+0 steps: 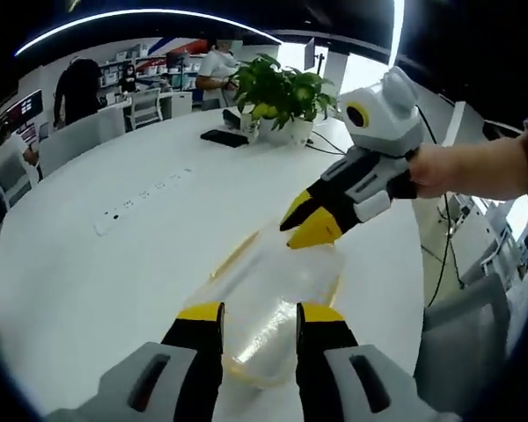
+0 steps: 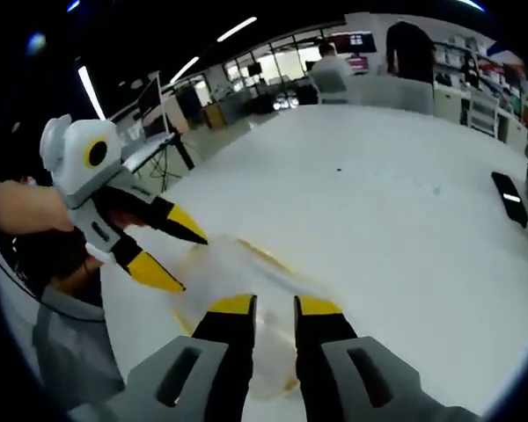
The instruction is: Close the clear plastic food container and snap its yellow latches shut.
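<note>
Both jaws apart over container point(image 1: 273, 303).

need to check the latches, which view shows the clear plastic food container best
The left gripper view: the clear plastic food container is sharper there, with a yellow strip along its edge. In the right gripper view the container is motion-blurred, partly behind the jaws.

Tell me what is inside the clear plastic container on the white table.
Through the clear container nothing distinct shows inside; it looks empty, though blur and glare hide detail. The left gripper covers its near part.
</note>
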The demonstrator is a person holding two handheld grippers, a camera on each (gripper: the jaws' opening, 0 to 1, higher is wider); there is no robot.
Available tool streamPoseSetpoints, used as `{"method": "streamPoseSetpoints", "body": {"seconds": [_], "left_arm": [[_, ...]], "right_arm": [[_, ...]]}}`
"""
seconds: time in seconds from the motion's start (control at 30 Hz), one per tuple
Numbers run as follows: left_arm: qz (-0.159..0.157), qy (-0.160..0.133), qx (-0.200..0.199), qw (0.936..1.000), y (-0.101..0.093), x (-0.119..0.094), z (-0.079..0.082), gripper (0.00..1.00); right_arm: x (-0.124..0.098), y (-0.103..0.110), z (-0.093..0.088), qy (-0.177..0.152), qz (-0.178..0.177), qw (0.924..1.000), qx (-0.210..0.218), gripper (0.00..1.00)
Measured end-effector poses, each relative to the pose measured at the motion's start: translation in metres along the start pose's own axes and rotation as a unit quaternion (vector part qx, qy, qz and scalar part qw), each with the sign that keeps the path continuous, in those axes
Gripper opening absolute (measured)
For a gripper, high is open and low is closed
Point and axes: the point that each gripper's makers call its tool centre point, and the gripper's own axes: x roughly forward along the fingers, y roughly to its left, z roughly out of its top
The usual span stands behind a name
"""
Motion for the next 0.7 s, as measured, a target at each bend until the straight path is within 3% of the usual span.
{"method": "streamPoseSetpoints", "body": {"seconds": [0.37, 0.53, 0.7], "left_arm": [[-0.026, 0.011, 0.043, 0.9987, -0.007, 0.01, 0.006, 0.25], [-0.039, 0.008, 0.052, 0.9978, -0.01, 0.012, 0.007, 0.25], [-0.044, -0.003, 0.053, 0.9976, -0.013, 0.014, 0.011, 0.25]], "right_arm": [[0.008, 0.012, 0.004, 0.013, 0.042, 0.997, -0.063, 0.12], [0.012, 0.016, 0.004, 0.025, 0.053, 0.9928, -0.104, 0.11], [0.017, 0.017, 0.006, 0.028, 0.058, 0.9915, -0.113, 0.12]]}}
